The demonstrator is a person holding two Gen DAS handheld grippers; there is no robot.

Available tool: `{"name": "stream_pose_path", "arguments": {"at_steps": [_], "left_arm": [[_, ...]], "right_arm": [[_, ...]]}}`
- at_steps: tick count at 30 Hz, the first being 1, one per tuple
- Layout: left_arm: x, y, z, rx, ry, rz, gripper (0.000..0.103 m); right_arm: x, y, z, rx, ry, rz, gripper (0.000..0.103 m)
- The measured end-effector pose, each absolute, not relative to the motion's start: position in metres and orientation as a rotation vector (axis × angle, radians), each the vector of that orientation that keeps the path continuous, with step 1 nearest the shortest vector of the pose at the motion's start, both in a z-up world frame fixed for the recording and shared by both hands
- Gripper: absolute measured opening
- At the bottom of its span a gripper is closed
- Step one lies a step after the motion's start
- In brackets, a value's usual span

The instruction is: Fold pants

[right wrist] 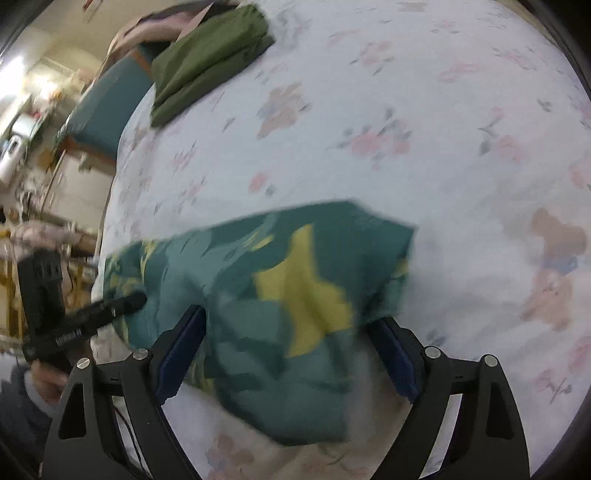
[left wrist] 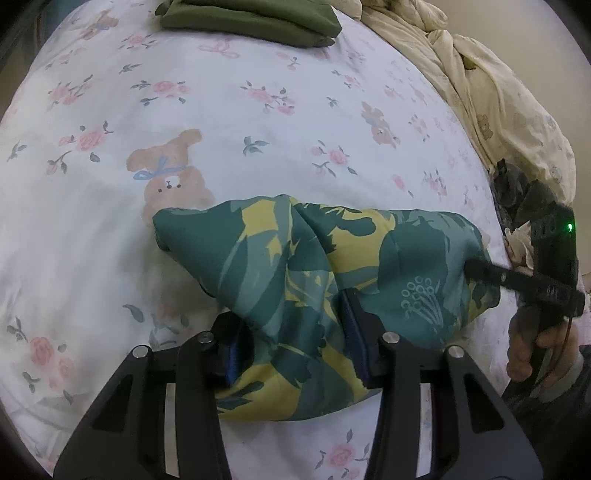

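The teal and yellow patterned pants (left wrist: 317,280) lie bunched on the flowered bed sheet (left wrist: 221,110). My left gripper (left wrist: 295,343) straddles the near part of the bundle, with cloth filling the gap between its fingers. My right gripper (right wrist: 291,350) shows in its own view spread wide around the pants (right wrist: 266,295), with cloth between the blue pads (right wrist: 181,343). In the left wrist view the right gripper's finger (left wrist: 487,275) pokes into the pants' right side. The right wrist view is blurred by motion.
A folded olive green garment (left wrist: 251,18) lies at the far end of the bed, also in the right wrist view (right wrist: 207,55). A cream duvet (left wrist: 491,92) is heaped along the right side. The bed's left edge and room furniture (right wrist: 55,166) show in the right wrist view.
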State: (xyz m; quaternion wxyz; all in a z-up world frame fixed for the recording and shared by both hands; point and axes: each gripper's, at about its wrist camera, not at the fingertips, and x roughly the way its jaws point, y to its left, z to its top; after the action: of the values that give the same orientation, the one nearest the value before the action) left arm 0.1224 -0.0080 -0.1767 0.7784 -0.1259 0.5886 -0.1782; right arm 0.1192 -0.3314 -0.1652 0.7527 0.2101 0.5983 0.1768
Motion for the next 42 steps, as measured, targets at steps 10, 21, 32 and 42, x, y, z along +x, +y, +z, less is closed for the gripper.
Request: {"name": "stream_pose_path", "arguments": {"at_steps": [10, 21, 32, 42], "left_arm": [[0.119, -0.02, -0.17, -0.182, 1.224, -0.398, 0.017], [0.146, 0.005, -0.079, -0.22, 1.001, -0.375, 0.013], [0.344, 0.039, -0.002, -0.104, 0.785, -0.325, 0.013], [0.517, 0.064, -0.078, 0.002, 0.842, -0.24, 0.014]], "right_arm": [[0.131, -0.304, -0.164, 0.409, 1.31, 0.519, 0.033], [0.148, -0.291, -0.075, 0.355, 1.044, 0.586, 0.017], [0.347, -0.237, -0.015, 0.194, 0.86, 0.64, 0.017], [0.54, -0.184, -0.075, 0.146, 0.904, 0.586, 0.017]]}}
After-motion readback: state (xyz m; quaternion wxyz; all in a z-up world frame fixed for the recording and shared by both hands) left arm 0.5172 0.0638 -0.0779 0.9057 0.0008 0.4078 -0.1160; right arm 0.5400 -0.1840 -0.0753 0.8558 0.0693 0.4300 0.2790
